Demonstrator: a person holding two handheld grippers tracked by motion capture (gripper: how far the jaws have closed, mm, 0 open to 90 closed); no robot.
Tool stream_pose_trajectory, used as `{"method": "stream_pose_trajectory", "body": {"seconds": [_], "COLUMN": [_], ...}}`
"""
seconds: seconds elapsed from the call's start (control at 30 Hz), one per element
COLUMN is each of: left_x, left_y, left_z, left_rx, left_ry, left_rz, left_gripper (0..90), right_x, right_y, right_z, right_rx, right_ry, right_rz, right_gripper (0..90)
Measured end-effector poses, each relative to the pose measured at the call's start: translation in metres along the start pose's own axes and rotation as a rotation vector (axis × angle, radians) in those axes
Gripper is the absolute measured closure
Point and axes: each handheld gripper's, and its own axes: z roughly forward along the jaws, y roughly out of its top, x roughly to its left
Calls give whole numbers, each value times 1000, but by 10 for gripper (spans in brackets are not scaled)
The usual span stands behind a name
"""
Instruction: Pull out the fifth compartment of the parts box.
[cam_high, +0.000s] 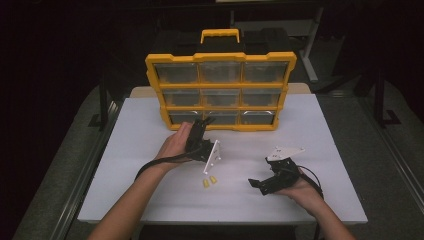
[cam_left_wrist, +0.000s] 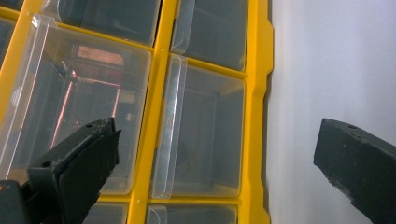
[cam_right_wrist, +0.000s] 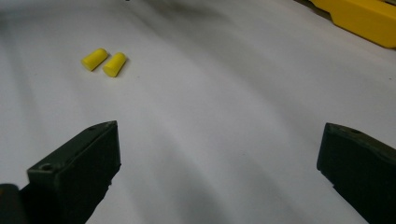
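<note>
A yellow organizer (cam_high: 220, 90) with clear drawers in three rows stands upright at the back of the white table (cam_high: 150, 200). My left gripper (cam_high: 201, 125) is open, its jaws spread right in front of the bottom-row drawers (cam_left_wrist: 201, 135); nothing is between them. Two small yellow earplugs (cam_high: 209, 181) lie side by side on the table in front of the organizer. My right gripper (cam_high: 256, 184) is open and low over the table, to the right of the earplugs (cam_right_wrist: 104, 60), pointing toward them with an empty gap.
The organizer has a yellow carry handle (cam_high: 220, 35) on top. A yellow edge of the organizer (cam_right_wrist: 359, 18) lies far right in the right gripper view. Dark floor and metal frames surround the table.
</note>
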Motion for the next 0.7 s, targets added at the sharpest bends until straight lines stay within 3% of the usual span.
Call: {"method": "stream_pose_trajectory", "body": {"seconds": [0.3,0.7], "left_x": [-2,11], "left_y": [7,9], "left_z": [0,5], "left_rx": [1,2], "left_ry": [28,58], "left_rz": [28,46], "left_gripper": [0,0], "right_x": [2,2], "right_y": [1,2], "right_z": [0,1], "right_rx": [-2,-6], "right_ry": [4,15], "right_rz": [-4,0], "right_gripper": [0,0]}}
